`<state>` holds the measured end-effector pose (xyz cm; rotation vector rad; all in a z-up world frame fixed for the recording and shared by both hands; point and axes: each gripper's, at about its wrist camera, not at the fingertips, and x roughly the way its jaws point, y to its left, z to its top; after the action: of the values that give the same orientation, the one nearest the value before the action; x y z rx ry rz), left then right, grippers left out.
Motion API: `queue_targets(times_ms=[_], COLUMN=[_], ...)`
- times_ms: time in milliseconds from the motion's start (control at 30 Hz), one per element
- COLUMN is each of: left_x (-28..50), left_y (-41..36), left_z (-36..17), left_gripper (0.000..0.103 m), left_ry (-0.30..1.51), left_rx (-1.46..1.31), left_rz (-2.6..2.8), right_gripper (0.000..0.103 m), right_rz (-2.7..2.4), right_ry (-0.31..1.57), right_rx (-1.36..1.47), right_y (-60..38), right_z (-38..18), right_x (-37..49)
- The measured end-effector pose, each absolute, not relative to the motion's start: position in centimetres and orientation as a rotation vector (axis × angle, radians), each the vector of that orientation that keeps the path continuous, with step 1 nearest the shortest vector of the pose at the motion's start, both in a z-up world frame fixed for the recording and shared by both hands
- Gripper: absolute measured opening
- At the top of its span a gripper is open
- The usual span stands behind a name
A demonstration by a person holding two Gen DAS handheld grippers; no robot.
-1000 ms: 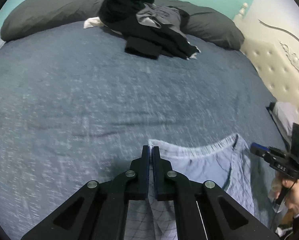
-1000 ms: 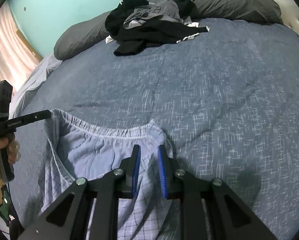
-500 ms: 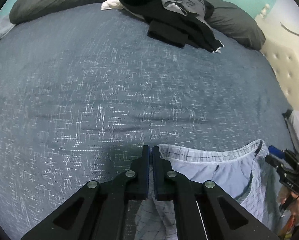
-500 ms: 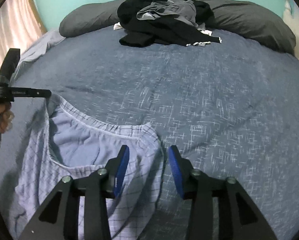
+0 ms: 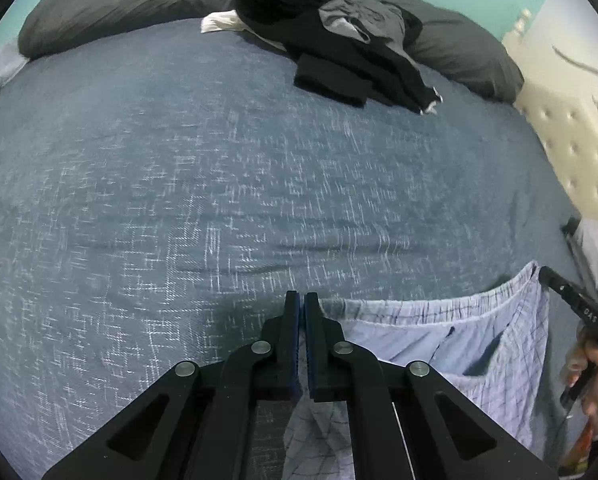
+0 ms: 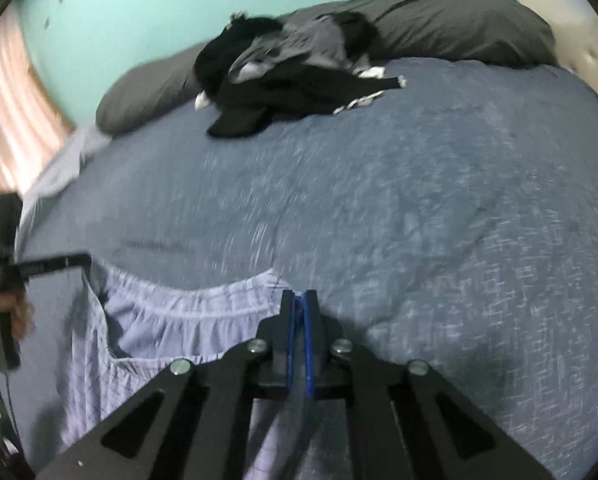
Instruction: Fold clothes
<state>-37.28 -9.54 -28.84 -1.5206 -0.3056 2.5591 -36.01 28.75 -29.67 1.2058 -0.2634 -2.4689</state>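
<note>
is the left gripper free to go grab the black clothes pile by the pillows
Probably not yet. The left gripper is shut on the plaid shorts waistband, and the black clothes pile lies far across the bare blue bedspread. Nothing blocks the way, but it must let go first.

Only one marking is reading clearly enough to make out. In the left wrist view, small white capital letters are showing on the side of the black right gripper (image 5: 543,271), just to the right of the waistband corner of the checked trousers (image 5: 479,340). They are reading roughly "DAS", though the first letter could be a D or an O. In the right wrist view, the left gripper (image 6: 86,258), just left of the checked trousers, is showing a faint pale mark along its arm, but motion blur is making it unreadable.
</note>
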Motion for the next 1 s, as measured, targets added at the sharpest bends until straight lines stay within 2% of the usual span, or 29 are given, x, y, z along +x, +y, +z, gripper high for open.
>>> queue_targets(times_ms=[167, 333, 367, 433, 500, 567, 667, 767, 800, 1000], left_x=[-38.3, -38.3, -38.2, -38.0, -37.7, -37.3, -36.5, -35.9, -35.8, -35.9], left_y=[-9.6, -9.0, -9.2, -9.4, -9.8, -9.8, -9.0, -7.8, -7.6, -6.9], left_z=[-29.8, -30.4, -30.3, -30.0, -29.6, -29.0, -28.5, -28.7, -28.9, -30.1], left_gripper=[0.003, 0.004, 0.005, 0.015, 0.036, 0.039, 0.039, 0.039, 0.039, 0.039], left_ry=[-0.336, -0.335, -0.336, -0.337, -0.352, -0.315, -0.177, -0.027, -0.002, 0.043], left_rx=[-1.566, -1.569, -1.561, -1.544, -1.526, -1.504, -1.483, -1.484, -1.486, -1.500], left_rz=[2.530, 2.488, 2.487, 2.485, 2.479, 2.480, 2.479, 2.448, 2.436, 2.412], right_gripper=[0.002, 0.005, 0.005, 0.007, 0.018, 0.024, 0.024, 0.024, 0.024, 0.024], right_rz=[-2.433, -2.417, -2.429, -2.469, -2.481, -2.477, -2.448, -2.409, -2.391, -2.367], right_ry=[-0.461, -0.479, -0.449, -0.357, -0.281, -0.204, -0.034, 0.270, 0.320, 0.426], right_rx=[1.224, 1.285, 1.284, 1.253, 1.229, 1.201, 1.167, 1.180, 1.180, 1.230], right_y=[30.2, 30.1, 30.0, 29.7, 29.4, 28.8, 27.2, 24.4, 23.9, 22.6], right_z=[-30.2, -31.3, -31.3, -30.7, -30.1, -29.4, -28.7, -29.3, -29.6, -31.5], right_x=[-37.4, -37.8, -37.7, -37.2, -36.7, -36.2, -35.7, -35.2, -35.0, -34.7])
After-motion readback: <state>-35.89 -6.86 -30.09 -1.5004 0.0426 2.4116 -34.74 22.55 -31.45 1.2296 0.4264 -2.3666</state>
